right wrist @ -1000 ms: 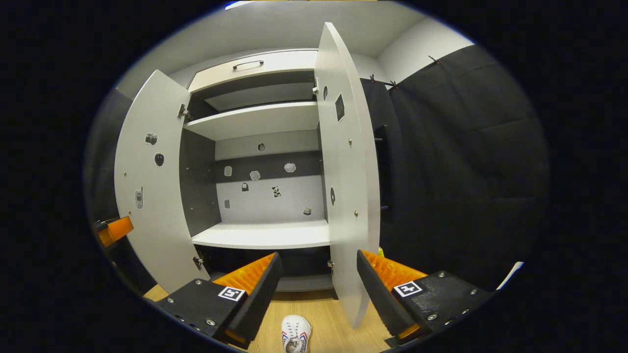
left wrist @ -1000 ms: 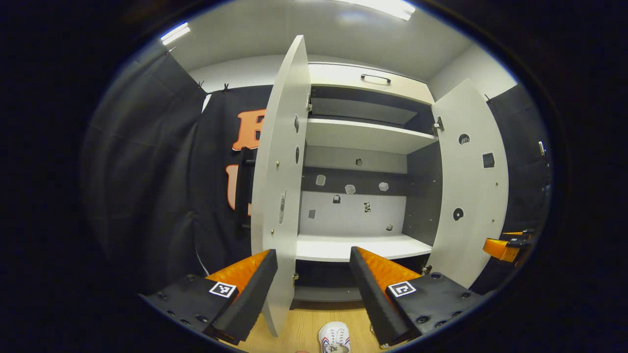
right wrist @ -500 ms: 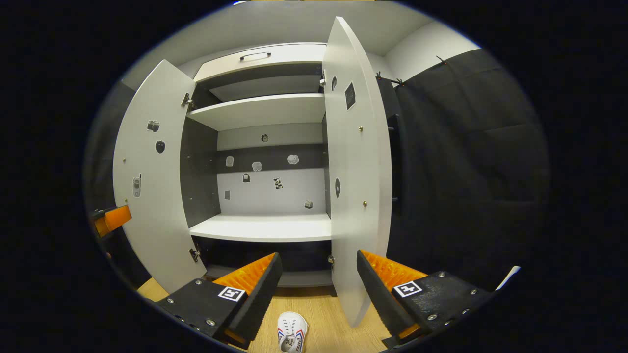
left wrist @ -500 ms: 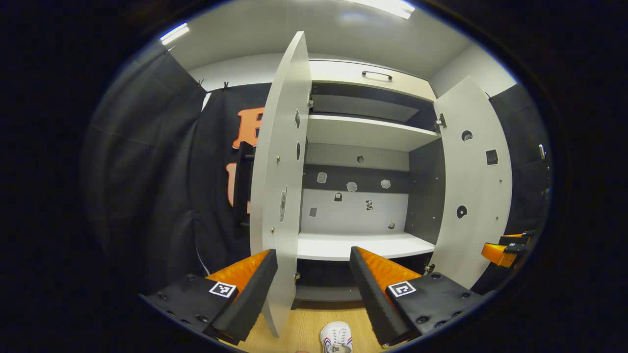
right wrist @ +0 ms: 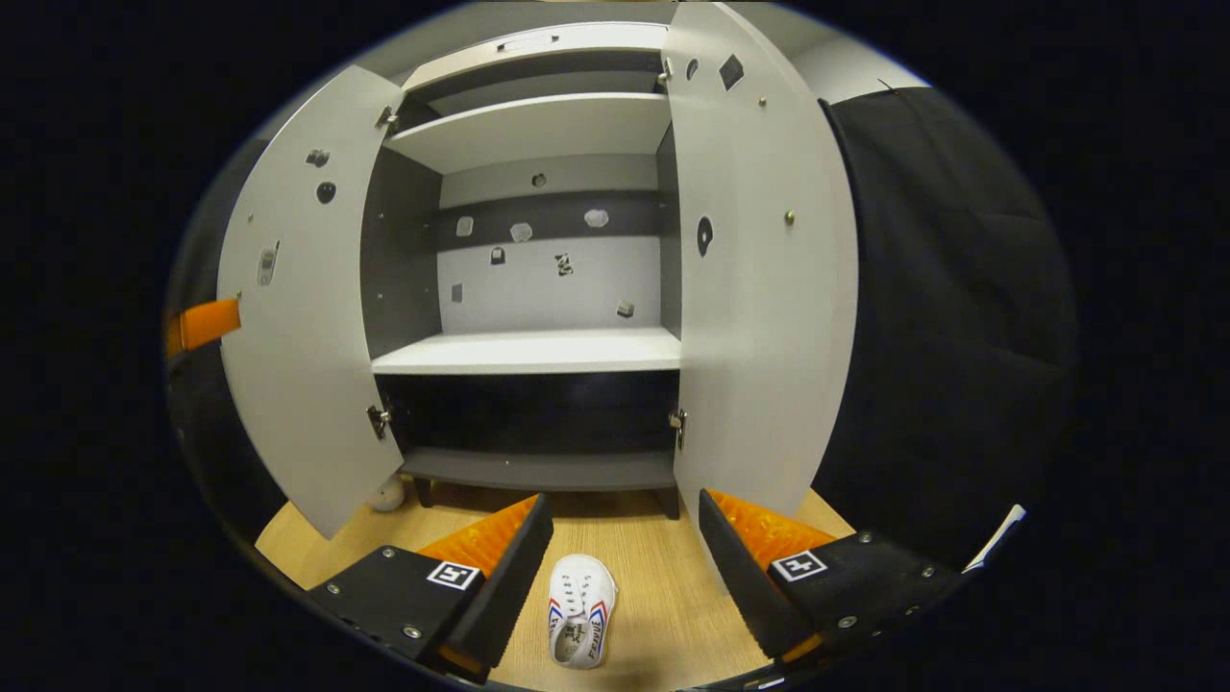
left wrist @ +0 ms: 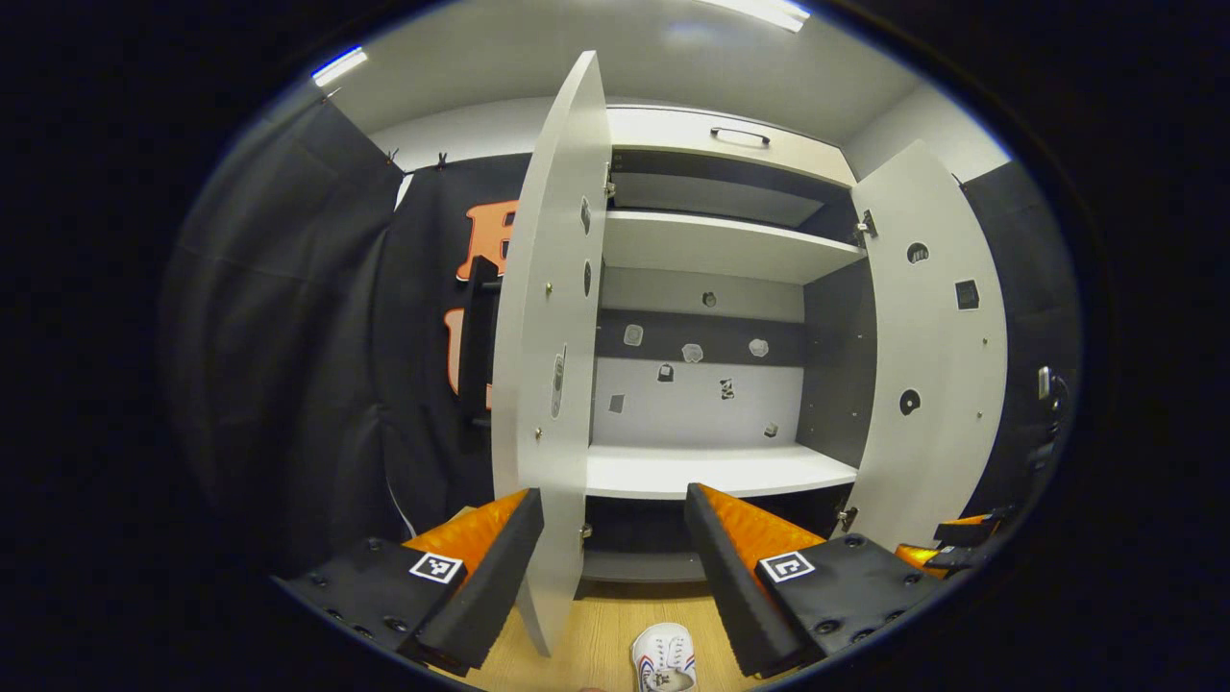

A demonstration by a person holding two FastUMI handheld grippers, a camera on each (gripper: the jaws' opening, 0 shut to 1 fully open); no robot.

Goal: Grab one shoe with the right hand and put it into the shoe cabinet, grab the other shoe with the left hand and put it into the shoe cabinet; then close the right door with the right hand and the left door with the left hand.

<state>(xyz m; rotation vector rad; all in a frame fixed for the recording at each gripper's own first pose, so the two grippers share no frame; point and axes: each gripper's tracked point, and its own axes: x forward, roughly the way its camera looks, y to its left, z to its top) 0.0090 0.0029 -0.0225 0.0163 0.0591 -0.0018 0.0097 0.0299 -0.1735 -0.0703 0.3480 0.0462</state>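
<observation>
Right gripper view looks down at a wooden floor with the right hand-held gripper spread wide and holding nothing. A white shoe with red and blue side stripes lies on the floor right between its fingers, a bit closer to the left one, not touching either as far as the picture shows. Straight ahead stands the shoe cabinet, both doors swung open: the left door ahead to the left, the right door ahead to the right, its lower edge just beyond the right finger. Shelves inside are bare white boards, with small stickers on the back panel. The other hand-held gripper peeks in past the left door, far left.

In the left gripper view, the left hand-held gripper is also wide open and empty. The left door stands edge-on between its fingers, close to the left one. A shoe sits on the floor low between the fingers, nearer the right one, partly cut off at the bottom.
</observation>
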